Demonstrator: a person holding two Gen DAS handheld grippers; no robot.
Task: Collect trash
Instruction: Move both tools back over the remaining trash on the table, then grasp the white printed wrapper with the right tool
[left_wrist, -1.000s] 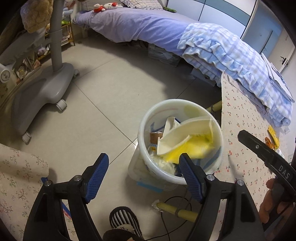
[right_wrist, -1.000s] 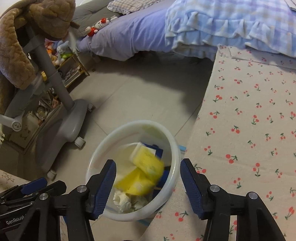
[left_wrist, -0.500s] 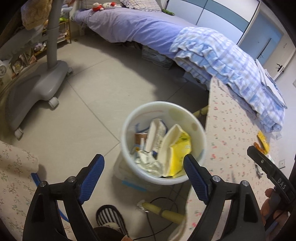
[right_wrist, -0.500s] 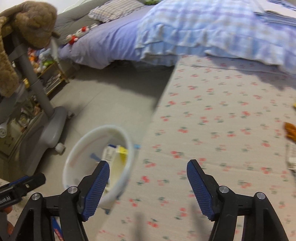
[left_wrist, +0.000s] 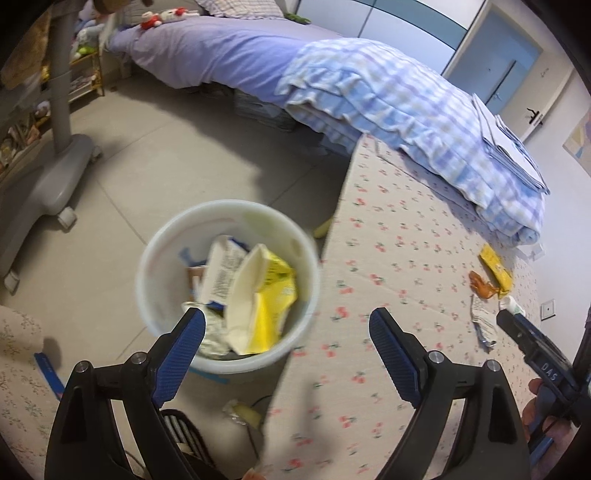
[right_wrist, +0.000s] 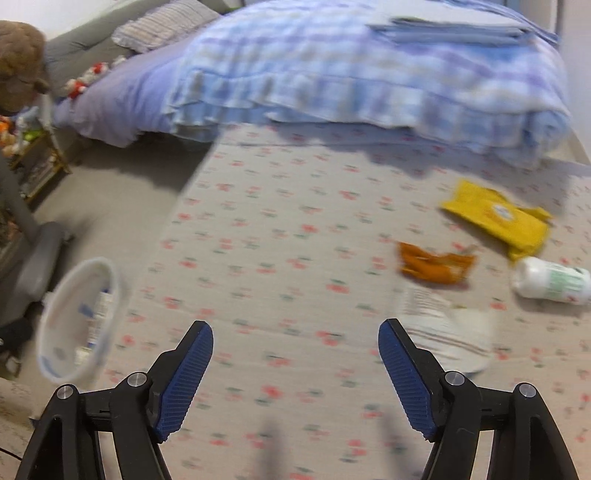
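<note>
The white bin (left_wrist: 155, 258) stands on the floor beside the cherry-print table (left_wrist: 388, 258), holding a yellow-and-white carton (left_wrist: 266, 295) and other scraps. My left gripper (left_wrist: 286, 317) hovers over the bin's right rim, its jaws opening with nothing between them. My right gripper (right_wrist: 295, 326) is above the table (right_wrist: 277, 240), jaws also opening and empty. Ahead and to its right lie a striped white wrapper (right_wrist: 443, 332), an orange wrapper (right_wrist: 432, 264), a yellow packet (right_wrist: 495, 218) and a white bottle (right_wrist: 550, 282). The bin (right_wrist: 55, 314) shows at far left.
A bed with a blue checked quilt (left_wrist: 406, 110) borders the table's far side. A grey wheeled stand (left_wrist: 48, 177) sits on the floor at left, with a toy shelf (left_wrist: 85, 66) behind it. A striped slipper (left_wrist: 184, 435) is near the bin.
Both views have swung right, from over the bin toward the table. The yellow carton has dropped and settled in the bin. Both pairs of jaws stand wider.
</note>
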